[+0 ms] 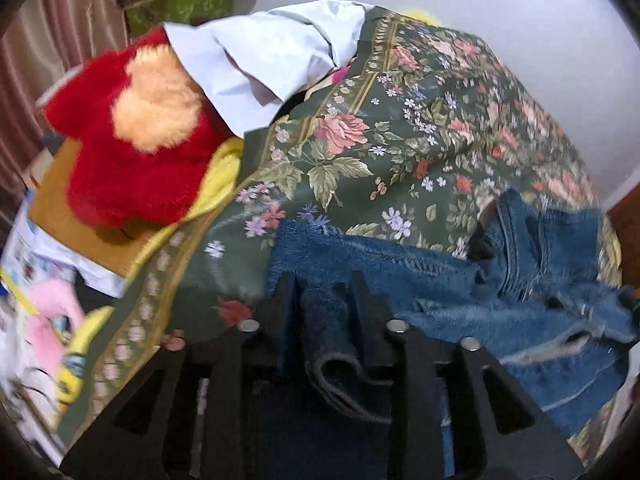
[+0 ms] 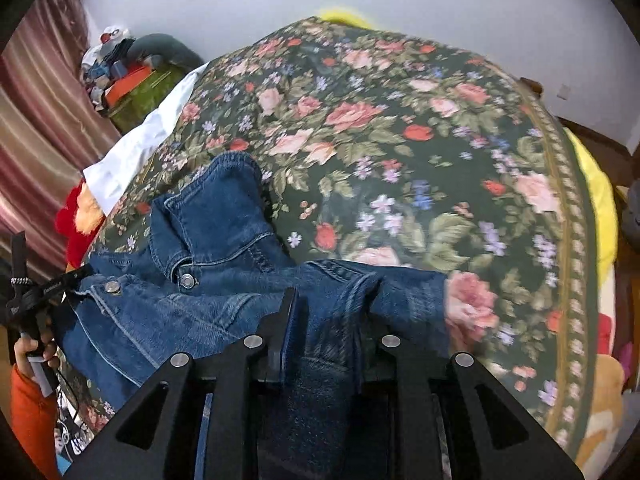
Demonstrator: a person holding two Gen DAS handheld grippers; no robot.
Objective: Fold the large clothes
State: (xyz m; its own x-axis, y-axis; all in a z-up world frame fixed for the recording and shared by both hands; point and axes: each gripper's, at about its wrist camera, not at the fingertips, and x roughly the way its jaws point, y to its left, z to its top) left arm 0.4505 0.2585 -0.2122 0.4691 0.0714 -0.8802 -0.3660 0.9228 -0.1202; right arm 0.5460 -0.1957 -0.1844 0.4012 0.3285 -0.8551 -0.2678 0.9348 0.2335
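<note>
One denim jacket (image 2: pixel 208 264) on the floral bedspread (image 2: pixel 400 140), near edge, each of two grippers clenched on a fold: left (image 1: pixel 324 292), right (image 2: pixel 324 308). Only in right view: collar, two snap buttons (image 2: pixel 187 279). Only in left view: red plush (image 1: pixel 132 152), far left.

Bed (image 2: pixel 400 80) under a dark green floral bedspread (image 1: pixel 400 152), blue denim jacket (image 2: pixel 208 240) crumpled on its near side, white cloth (image 1: pixel 260 60) and red fluffy cushion (image 1: pixel 132 168) at one edge, yellow blanket (image 2: pixel 596 196) underneath
</note>
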